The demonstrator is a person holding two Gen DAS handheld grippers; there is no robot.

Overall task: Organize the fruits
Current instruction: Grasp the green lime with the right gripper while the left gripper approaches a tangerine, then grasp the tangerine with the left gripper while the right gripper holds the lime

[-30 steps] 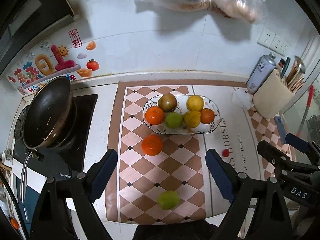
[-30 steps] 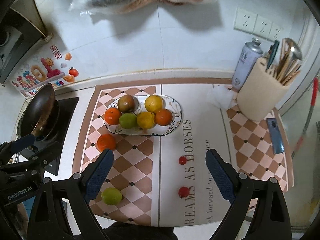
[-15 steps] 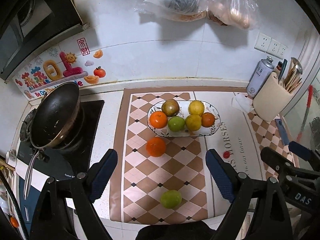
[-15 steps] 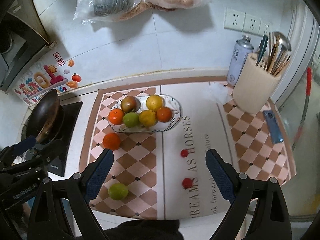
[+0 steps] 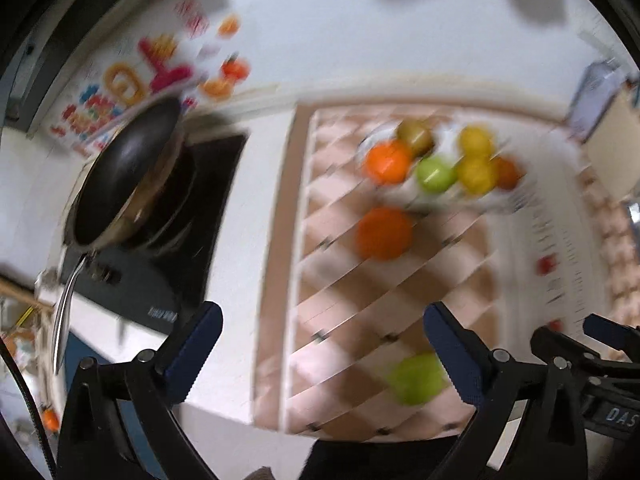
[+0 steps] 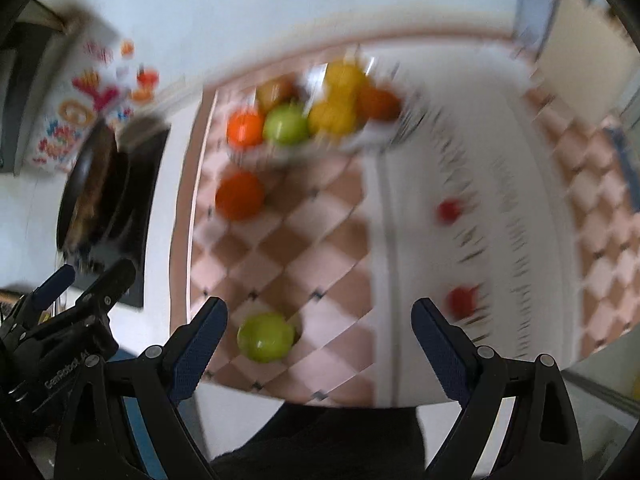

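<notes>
Both views are blurred. The left gripper [image 5: 322,354] is opening, nothing between its fingers; the right gripper [image 6: 319,346] stands wide and empty. A plate [image 6: 372,136] holds six fruits — an orange [image 5: 384,233], a lime [image 6: 265,337] and two small red fruits lie loose on the surface [image 5: 248,208].

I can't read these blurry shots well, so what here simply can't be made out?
- Plate, both views: motion blur hides its pattern.
- Mat lettering, both views: smeared, unreadable.
- Green fruit, left wrist view: its right side sits behind a gripper finger.
- Holder, right wrist view: blurred, top cut off.
</notes>
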